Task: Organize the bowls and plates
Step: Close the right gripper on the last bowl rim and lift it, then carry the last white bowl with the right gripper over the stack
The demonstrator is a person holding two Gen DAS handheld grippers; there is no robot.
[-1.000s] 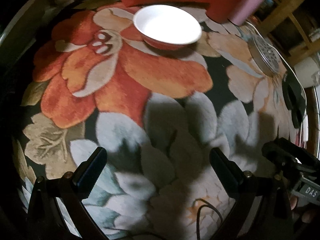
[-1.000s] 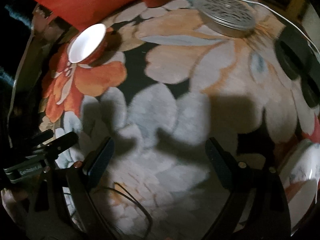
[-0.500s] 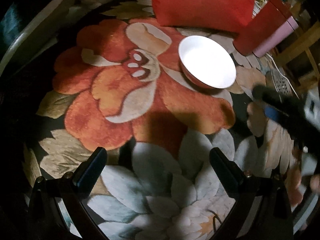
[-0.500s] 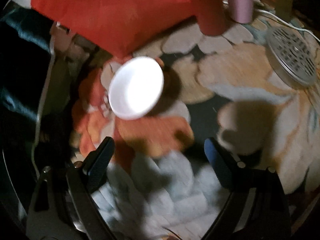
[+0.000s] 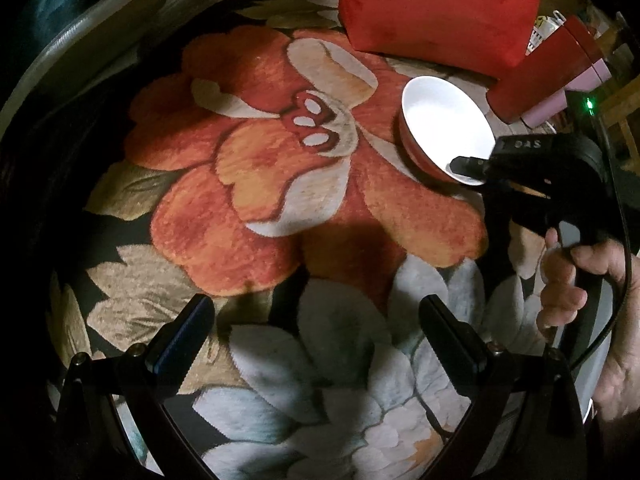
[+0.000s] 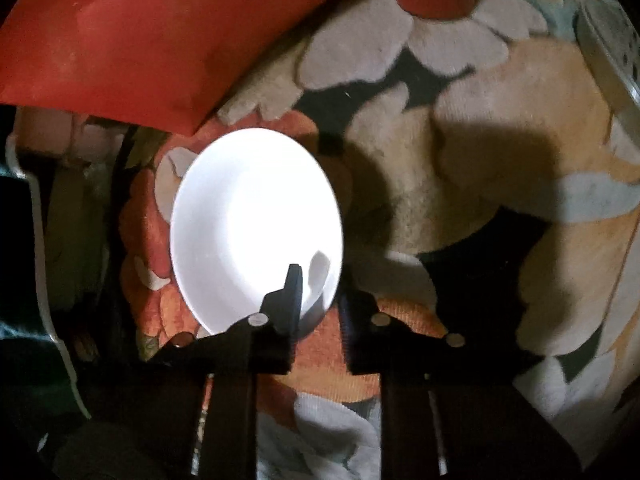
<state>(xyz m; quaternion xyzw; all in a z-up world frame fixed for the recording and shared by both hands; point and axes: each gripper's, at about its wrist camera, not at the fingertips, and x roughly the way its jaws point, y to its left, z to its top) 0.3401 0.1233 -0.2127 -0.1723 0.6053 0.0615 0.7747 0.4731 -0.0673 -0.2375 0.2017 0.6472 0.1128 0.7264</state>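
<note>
One bowl (image 6: pixel 256 224), centre-left of right-wrist frame, rim just pinched as right gripper (image 6: pixel 320 312) jaws closed on it; left gripper (image 5: pixel 316 336) gapes empty w/ nothing btwn jaws. Pick-up step; next, prob. a level lift

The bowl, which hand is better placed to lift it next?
Right. The right tool has just closed on the bowl rim; the left tool is open, away from it.

A dim home room, where I work over a flowered rug (image 5: pixel 280 184), a red cushion (image 5: pixel 440 8) lying on it and wooden furniture (image 5: pixel 624 92) at the edge.
</note>
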